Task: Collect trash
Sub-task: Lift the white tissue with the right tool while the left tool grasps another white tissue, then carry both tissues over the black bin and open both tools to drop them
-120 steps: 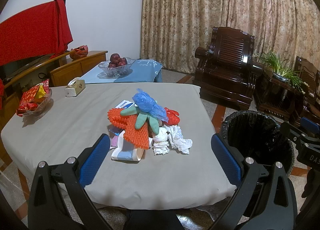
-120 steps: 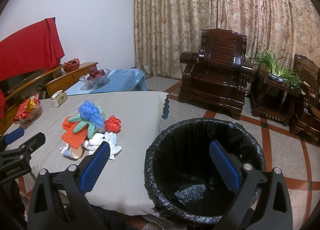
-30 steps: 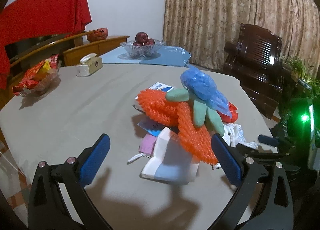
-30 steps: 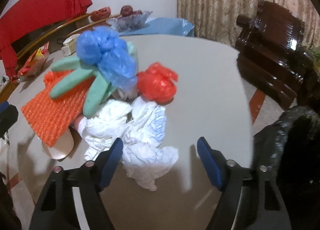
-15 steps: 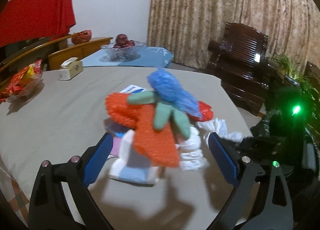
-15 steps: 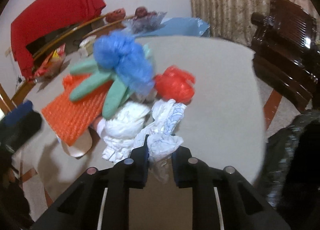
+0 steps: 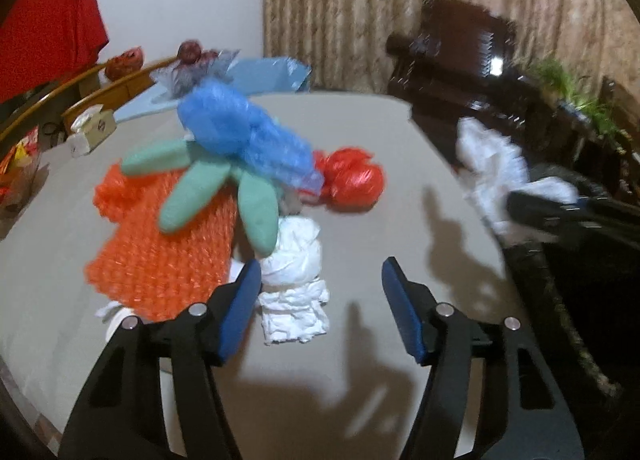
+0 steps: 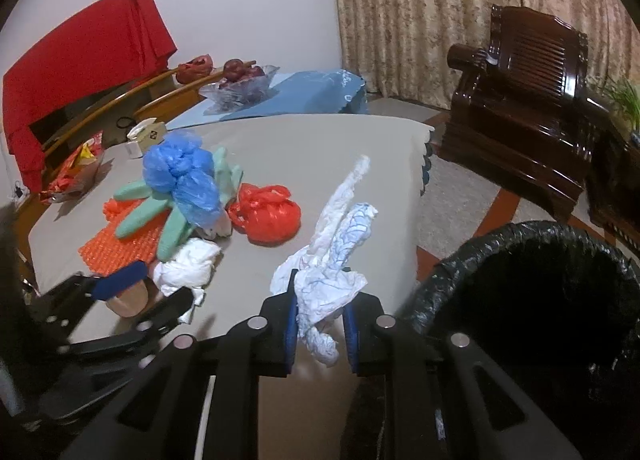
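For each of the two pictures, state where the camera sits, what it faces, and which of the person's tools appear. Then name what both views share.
Left wrist: on the left tongs, facing the trash pile; their fingers have been closing beside the white tissue wad, right tongs at right.
Right wrist: on the right tongs, shut on crumpled tissue, black bin at right, left tongs lower left.
Shared: blue bag, red bag, table.

The table wears a smooth, matt grey cloth. The tissue is soft, crumpled white paper. The blue bag and red bag are thin, shiny, crinkly plastic. The orange mat is bumpy plastic. The chair is dark, glossy wood. The bin liner is wrinkled black plastic. The curtain is patterned cloth.
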Tool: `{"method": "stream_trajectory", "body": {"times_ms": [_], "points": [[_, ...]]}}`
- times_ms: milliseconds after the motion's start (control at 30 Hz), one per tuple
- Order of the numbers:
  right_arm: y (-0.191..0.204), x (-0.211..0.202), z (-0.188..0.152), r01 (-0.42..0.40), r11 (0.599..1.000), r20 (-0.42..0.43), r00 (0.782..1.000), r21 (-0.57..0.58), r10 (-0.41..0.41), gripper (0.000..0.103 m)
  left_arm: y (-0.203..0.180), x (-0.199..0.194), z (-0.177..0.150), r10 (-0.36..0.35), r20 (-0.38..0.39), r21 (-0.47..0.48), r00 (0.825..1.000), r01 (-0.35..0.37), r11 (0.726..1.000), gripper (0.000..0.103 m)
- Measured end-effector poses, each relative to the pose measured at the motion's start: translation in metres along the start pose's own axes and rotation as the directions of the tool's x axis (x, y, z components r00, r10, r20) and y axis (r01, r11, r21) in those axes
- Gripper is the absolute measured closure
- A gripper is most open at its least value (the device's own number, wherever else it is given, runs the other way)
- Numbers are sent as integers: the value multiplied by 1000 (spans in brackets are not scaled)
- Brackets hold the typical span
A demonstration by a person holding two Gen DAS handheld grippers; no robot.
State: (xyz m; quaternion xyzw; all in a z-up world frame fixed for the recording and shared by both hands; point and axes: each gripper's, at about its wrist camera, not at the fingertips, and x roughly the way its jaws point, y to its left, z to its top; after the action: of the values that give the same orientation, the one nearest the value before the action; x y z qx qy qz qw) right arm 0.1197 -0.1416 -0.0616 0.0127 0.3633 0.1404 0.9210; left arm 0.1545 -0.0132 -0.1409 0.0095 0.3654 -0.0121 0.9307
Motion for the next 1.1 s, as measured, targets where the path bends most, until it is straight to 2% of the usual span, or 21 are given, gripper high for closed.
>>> {"method": "stream_trajectory", "body": {"times_ms": [100,300,367,433,500,700,833,1100], "points": [[-1,-1,-1,-7,1000,10,1000,2,7,84,4,15,1,50,-23,-18,998,-51,999,42],[0,2,-4,-8,1000,9,1000,4,8,84,4,27,7,104,-13,-23,994,-104,994,40],[-1,1,-4,-7,1000,11,1000,6,7,84,0,27,8,111,-11,-9,994,-111,994,49],[-3,-1,-4,-6,1000,15,1000,13,6,84,0,29,7,77,-23,-13,997,-77,997,77],[-4,-5,-4,-5,1000,24,1000,16,5,84,4,29,6,70,-18,-33,997,-71,997,81],[-3,-23,-6,6,1000,50,999,17,-7,84,0,11,8,31,30,-36,999,-30,999,84],[-9,-37,-6,20,1000,69,997,24,-22,84,-10,-8,10,-29,44,-25,999,30,999,84],[-32,-64,-12,70,995,94,993,71,-77,84,-46,-43,16,-174,89,17,981,173,985,84]]}}
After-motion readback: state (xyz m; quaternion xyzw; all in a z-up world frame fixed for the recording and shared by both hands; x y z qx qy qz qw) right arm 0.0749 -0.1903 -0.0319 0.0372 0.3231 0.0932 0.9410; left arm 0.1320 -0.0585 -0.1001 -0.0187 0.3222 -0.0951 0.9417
